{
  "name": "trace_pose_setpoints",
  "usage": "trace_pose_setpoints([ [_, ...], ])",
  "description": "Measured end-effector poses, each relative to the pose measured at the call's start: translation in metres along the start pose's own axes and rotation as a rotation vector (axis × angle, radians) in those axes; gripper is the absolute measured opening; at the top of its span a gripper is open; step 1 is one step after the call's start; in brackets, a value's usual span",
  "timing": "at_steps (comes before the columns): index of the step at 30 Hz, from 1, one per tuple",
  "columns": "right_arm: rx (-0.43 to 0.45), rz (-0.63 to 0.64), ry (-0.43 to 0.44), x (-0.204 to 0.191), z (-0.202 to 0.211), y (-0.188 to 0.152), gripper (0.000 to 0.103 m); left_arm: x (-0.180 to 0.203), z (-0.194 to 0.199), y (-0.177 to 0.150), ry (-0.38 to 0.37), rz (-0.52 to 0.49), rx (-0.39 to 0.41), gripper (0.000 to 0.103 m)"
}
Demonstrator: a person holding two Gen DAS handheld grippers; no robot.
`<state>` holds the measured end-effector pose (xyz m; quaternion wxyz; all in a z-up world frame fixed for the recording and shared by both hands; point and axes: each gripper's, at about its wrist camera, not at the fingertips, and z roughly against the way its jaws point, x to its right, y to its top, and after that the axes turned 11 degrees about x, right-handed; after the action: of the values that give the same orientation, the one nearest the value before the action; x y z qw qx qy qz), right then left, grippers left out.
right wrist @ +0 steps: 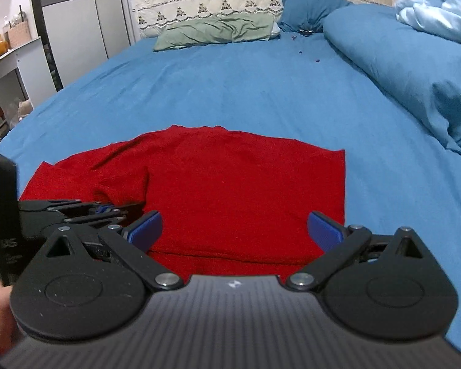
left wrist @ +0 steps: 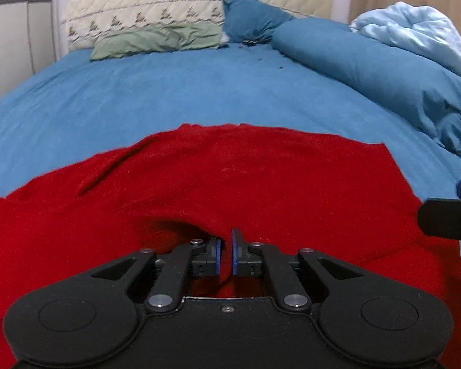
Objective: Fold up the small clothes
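Left wrist view: red garment (left wrist: pixel 230 178) lies spread on the blue bedsheet (left wrist: pixel 169 92), near edge under the cam, w/ a raised crease at its left and a dark hollow just ahead of the fingers. Left gripper (left wrist: pixel 226 253) sits low over the cloth, blue pads a narrow slit apart; red shows behind the gap but no cloth looks pinched, so prob. nothing held. At the right edge, part of the other tool pokes in.

Right wrist view: left side of the garment (right wrist: pixel 239 184) is bunched & doubled over, right side flat w/ a clean straight edge. Right gripper (right wrist: pixel 233 230) hangs wide open over the near hem, empty, pads clear of the fabric.

Step, as I read it: one side fold is laid, grip let go. Next move prob. needs both tools to pick new hold pts, e.g. the flat right edge or near hem, pinching one layer only & carrying it over w/o dragging the laid fold.
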<state>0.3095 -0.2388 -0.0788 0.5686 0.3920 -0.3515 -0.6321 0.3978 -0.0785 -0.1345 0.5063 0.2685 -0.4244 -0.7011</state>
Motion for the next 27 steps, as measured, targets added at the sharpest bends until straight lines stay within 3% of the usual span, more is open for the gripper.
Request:
trace_pose_setpoints([
  [1, 0.008, -0.003, 0.004, 0.001, 0.001, 0.000, 0.103, -0.005, 0.005, 0.000, -0.011, -0.002, 0.006, 0.035],
  [2, 0.018, -0.009, 0.011, 0.001, 0.003, 0.001, 0.103, -0.007, 0.010, 0.005, -0.015, -0.001, 0.015, 0.059],
  [4, 0.035, -0.017, 0.036, -0.001, 0.003, 0.005, 0.103, -0.017, 0.029, 0.009, 0.001, 0.000, 0.057, 0.077],
  [6, 0.033, -0.005, 0.082, -0.010, 0.001, 0.008, 0.103, -0.035, 0.051, 0.012, 0.027, -0.003, 0.097, 0.088],
  [11, -0.001, 0.206, 0.168, -0.062, -0.018, 0.004, 0.103, -0.088, 0.086, 0.002, 0.191, -0.021, 0.126, 0.090],
  [15, -0.013, 0.392, 0.196, -0.112, -0.044, -0.008, 0.103, -0.126, 0.084, -0.014, 0.285, 0.066, 0.077, 0.090],
  [17, -0.024, 0.476, 0.203, -0.134, -0.058, -0.012, 0.100, -0.141, 0.080, -0.020, 0.285, 0.127, 0.038, 0.090],
  [21, -0.034, 0.672, 0.196, -0.172, -0.084, -0.028, 0.082, -0.161, 0.073, -0.036, 0.308, 0.163, -0.027, 0.090],
  [23, -0.062, 0.714, 0.214, -0.182, -0.097, -0.031, 0.065, -0.168, 0.069, -0.043, 0.315, 0.180, -0.060, 0.090],
  [24, -0.084, 0.725, 0.229, -0.185, -0.103, -0.031, 0.039, -0.170, 0.068, -0.047, 0.312, 0.190, -0.075, 0.090],
  [25, -0.093, 0.721, 0.234, -0.186, -0.106, -0.029, 0.020, -0.172, 0.074, -0.052, 0.308, 0.195, -0.078, 0.090],
  [27, -0.066, 0.672, 0.218, -0.180, -0.105, -0.016, 0.020, -0.172, 0.074, -0.053, 0.306, 0.190, -0.076, 0.090],
])
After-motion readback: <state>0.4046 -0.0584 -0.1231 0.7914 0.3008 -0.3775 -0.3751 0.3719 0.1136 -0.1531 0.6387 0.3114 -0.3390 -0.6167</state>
